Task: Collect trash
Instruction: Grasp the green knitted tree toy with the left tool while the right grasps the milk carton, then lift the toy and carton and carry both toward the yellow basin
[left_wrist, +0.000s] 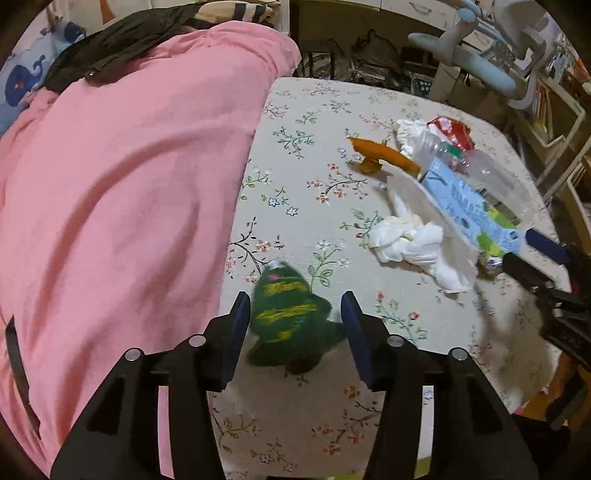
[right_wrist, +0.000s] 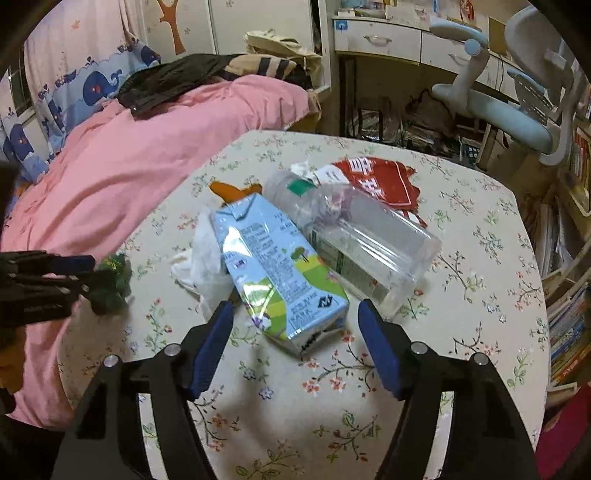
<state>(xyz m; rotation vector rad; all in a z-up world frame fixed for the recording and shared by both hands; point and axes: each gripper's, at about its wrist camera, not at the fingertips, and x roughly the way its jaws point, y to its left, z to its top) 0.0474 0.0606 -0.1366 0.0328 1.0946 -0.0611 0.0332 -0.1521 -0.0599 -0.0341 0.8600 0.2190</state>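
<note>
I take the milk carton (right_wrist: 273, 273) as my reference; it lies on its side on the table (right_wrist: 461, 332), which is covered in a floral cloth. My right gripper (right_wrist: 295, 321) hangs over the near end of the carton with its blue pads (right_wrist: 376, 350) spread wide, one on either side of that end and neither touching it. A clear plastic bottle (right_wrist: 354, 240) lies on its side against the carton, on the side away from the bed. Beyond the bottle, farther from me than the carton, sits a torn red wrapper (right_wrist: 373, 184). A piece of orange peel (right_wrist: 231, 192) shows past the far end of the carton. Crumpled white tissue (right_wrist: 203, 258) lies against the carton's bed-facing side and runs partly under it.

My left gripper (left_wrist: 295, 321) is apart from the carton, toward the bed, near the table edge. Its fingers stand open around a crumpled green wrapper (left_wrist: 288, 317) with yellow markings. The left pad (left_wrist: 236, 332) sits just beside the wrapper; I cannot tell whether it touches, since the wrapper is blurred. The right pad is clear of it.

The pink blanket (left_wrist: 122, 192) on the bed lies beside the table, on the green wrapper's side of the carton.
</note>
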